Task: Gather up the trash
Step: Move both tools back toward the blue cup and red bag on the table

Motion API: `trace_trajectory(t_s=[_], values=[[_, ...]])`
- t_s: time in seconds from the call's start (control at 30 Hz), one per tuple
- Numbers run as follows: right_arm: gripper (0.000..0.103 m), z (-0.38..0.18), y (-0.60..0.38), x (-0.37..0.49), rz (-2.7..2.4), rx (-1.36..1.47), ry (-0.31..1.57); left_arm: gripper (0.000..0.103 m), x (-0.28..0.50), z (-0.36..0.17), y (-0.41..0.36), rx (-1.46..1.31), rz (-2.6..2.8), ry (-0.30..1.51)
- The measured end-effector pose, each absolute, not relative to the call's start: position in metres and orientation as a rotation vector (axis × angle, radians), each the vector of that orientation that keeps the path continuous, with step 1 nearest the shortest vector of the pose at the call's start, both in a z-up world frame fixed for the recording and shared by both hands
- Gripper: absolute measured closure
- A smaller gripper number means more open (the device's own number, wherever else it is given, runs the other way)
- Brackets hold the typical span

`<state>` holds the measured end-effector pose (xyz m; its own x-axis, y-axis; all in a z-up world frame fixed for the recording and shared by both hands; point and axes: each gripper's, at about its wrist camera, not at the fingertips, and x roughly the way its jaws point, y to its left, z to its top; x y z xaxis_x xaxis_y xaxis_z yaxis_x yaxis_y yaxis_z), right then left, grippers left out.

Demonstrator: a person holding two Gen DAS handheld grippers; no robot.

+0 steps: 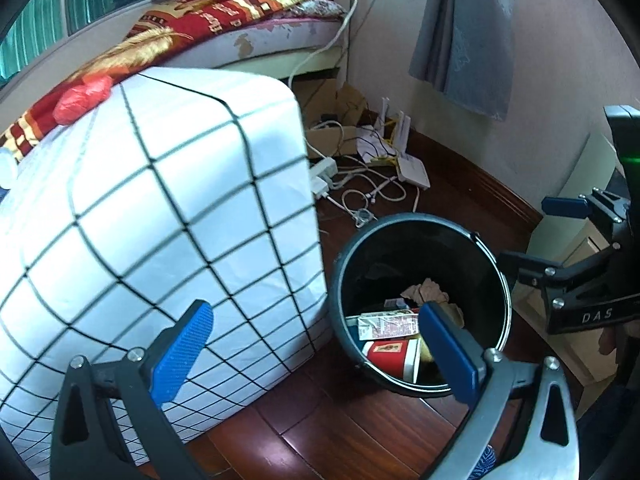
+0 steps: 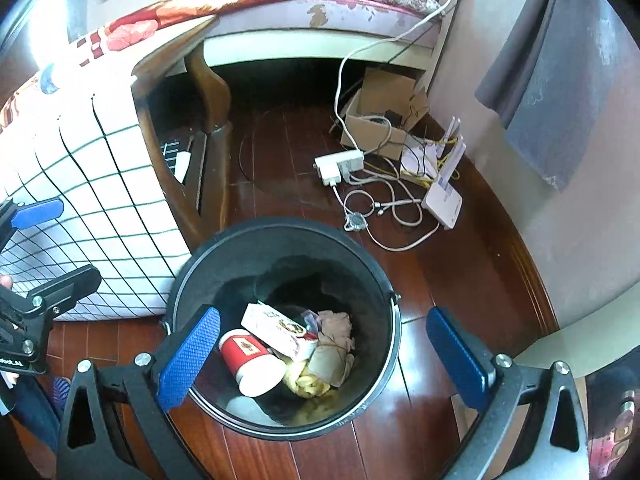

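A black round bin [image 1: 420, 236] [image 2: 384, 292] stands on the wooden floor beside a table draped in a white grid cloth [image 1: 168, 208]. Inside lie a red paper cup [image 2: 250, 362] [image 1: 394, 354], a white carton [image 2: 276, 330] [image 1: 386, 325], crumpled brown paper [image 2: 334, 346] and yellowish scraps. My right gripper [image 2: 324, 358] hangs open above the bin, nothing between its blue pads. My left gripper [image 1: 316, 354] is open too, by the bin's left rim. A red plastic bag [image 1: 82, 98] lies on the table's top. In the left wrist view the right gripper [image 1: 524, 236] shows at the right edge.
A power strip [image 2: 340, 164], tangled cables, a white router [image 2: 442, 202] and a cardboard box [image 2: 376, 120] clutter the floor by the wall. A bed with a red patterned blanket [image 1: 224, 12] runs behind. A grey curtain [image 1: 468, 32] hangs at right.
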<state>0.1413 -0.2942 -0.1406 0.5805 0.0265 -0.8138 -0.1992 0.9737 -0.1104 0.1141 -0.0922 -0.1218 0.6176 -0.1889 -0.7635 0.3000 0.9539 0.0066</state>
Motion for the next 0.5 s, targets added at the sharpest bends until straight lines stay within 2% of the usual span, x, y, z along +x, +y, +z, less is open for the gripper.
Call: trace_trajectory(t_s=[0.5], values=[[0.000, -0.092, -0.253, 0.136, 0.146, -0.213, 0.796, 0.000, 0.096, -0.079, -0.044, 0.101, -0.207, 0.778]])
